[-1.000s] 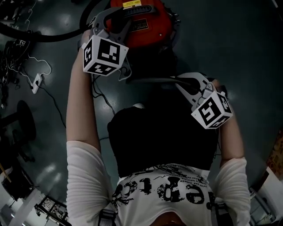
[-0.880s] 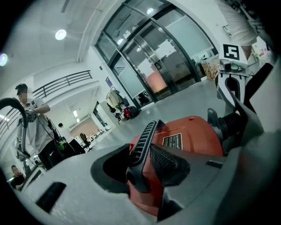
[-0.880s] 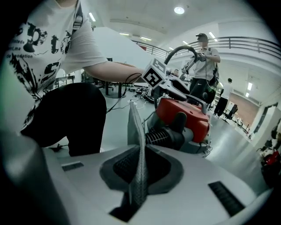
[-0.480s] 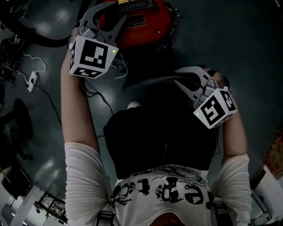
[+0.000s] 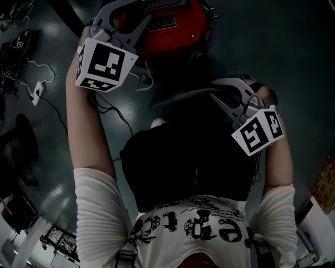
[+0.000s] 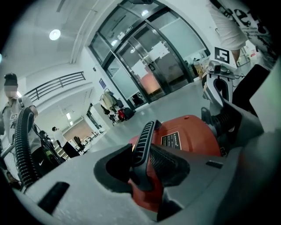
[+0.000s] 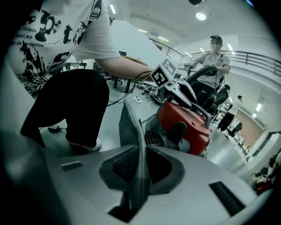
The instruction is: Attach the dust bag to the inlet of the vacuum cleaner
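2 arms out, forward and down. Left arm (image 5: 86, 125) reaches farther; left gripper (image 6: 141, 153) jaws clamped on handle (image 6: 147, 132). Right arm (image 5: 277, 157) nearer body; right gripper (image 7: 139, 176) jaws pinching bag (image 7: 129, 118).

office hall, glass doors (image 6: 147, 55), balcony railing (image 6: 57, 83)

1 vac (image 5: 172, 36), 1 dust bag (image 7: 128, 125)

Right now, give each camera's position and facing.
Head view: head-mounted, steeply down at vacuum cleaner; arms, shirt, left gripper, right gripper show.
Left gripper view: rides left gripper, along jaws shut on handle; right gripper shows.
Right gripper view: rides right gripper, along jaws pinching dust bag; legs, left arm show.
All share the vacuum cleaner.
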A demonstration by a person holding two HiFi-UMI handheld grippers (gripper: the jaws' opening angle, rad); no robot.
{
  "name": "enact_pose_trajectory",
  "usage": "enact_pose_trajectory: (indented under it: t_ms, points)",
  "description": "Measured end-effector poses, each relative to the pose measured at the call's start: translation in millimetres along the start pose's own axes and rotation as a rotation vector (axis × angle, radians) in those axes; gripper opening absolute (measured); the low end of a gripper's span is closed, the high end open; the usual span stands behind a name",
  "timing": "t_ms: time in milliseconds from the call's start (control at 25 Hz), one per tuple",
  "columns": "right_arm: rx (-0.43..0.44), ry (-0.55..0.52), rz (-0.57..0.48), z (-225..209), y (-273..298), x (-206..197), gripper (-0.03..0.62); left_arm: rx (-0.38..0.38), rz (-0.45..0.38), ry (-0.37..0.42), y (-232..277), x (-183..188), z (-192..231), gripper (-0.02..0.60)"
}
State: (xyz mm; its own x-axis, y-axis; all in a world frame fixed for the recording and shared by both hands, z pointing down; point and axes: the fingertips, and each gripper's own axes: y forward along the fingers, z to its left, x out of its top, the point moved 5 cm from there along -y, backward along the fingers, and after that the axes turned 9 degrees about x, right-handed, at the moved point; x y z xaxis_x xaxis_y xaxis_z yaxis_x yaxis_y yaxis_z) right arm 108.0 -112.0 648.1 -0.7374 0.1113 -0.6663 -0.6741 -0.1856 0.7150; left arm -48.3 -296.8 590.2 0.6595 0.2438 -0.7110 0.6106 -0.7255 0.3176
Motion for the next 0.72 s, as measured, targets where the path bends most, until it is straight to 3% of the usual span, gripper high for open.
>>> enact_pose_trajectory:
  t_ms: [320, 480, 720]
  points:
    - [-0.044, 0.023, -0.002, 0, -1, -8, 0.031, 0.004, -0.010, -0.008, 1, -1, -1, 0.127]
    - [-0.104, -0.015, 0.020, 3, -1, 1, 0.034, 0.020, -0.009, -0.027, -1, 1, 1, 0.129]
    - [-0.110, 0.032, 0.012, 1, -2, -13, 0.035, -0.016, -0.004, -0.027, 1, -2, 0, 0.127]
